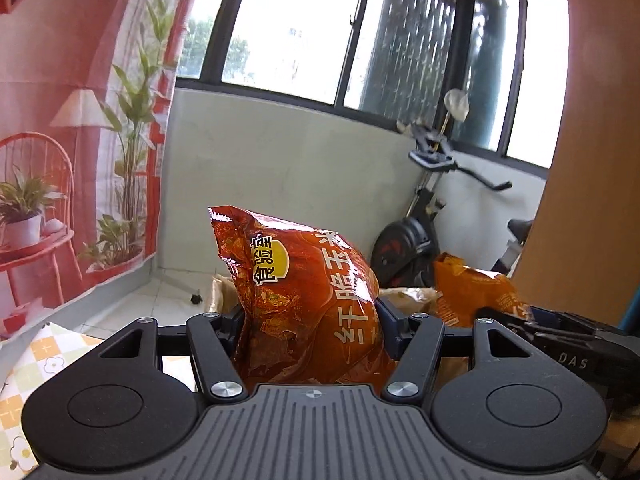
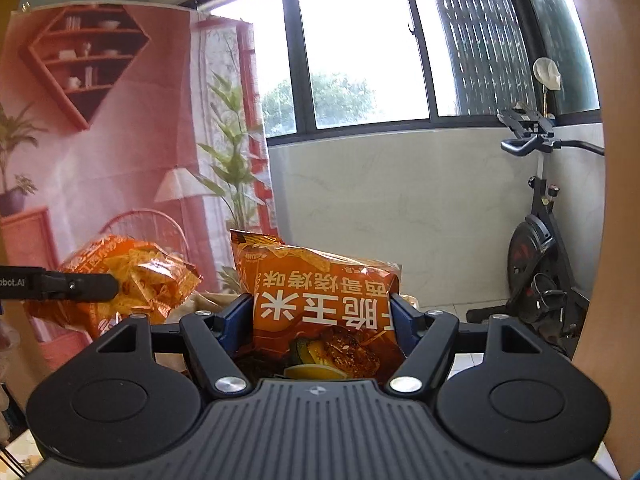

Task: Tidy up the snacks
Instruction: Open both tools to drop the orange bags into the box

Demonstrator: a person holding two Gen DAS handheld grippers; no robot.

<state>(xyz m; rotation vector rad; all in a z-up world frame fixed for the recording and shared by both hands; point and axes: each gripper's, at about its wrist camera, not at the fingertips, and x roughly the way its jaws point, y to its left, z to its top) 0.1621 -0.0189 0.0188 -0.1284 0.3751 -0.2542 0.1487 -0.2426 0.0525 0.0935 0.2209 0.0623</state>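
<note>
Crinkly foil bags, both off the desk and up in the air, prob. lifted to carry somewhere for sorting. Left hand-held gripper (image 1: 310, 320) is about half open, pads clamped on the red snack bag (image 1: 304, 292). Right hand-held gripper (image 2: 322, 318), same width, grips the orange snack bag (image 2: 324, 304) w/ both pads.
</note>
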